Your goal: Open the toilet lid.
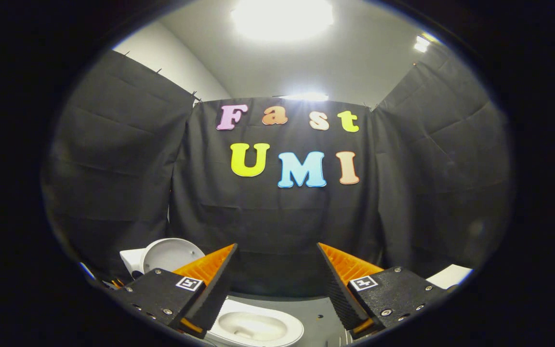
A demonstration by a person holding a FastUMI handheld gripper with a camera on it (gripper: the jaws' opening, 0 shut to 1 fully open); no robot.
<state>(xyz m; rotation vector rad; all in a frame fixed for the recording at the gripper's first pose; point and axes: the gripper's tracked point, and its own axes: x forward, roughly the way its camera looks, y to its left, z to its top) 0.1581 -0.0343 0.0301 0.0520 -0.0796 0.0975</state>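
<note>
Below the wide-open gripper [277, 284], the toilet bowl [257, 328] is sitting exposed, lid [171, 254] raised at ten o'clock, suggesting withdrawal next.

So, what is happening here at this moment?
A person holds hand-held tongs in a booth with black cloth walls. The tongs are open and grip nothing. Below and between the fingers there is a white toilet bowl, already uncovered. To the left, beyond the left finger, a white round lid stands raised.

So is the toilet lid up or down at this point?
Up: the lid stands raised beyond the open gripper, and the bowl lies uncovered between its fingers.
</note>
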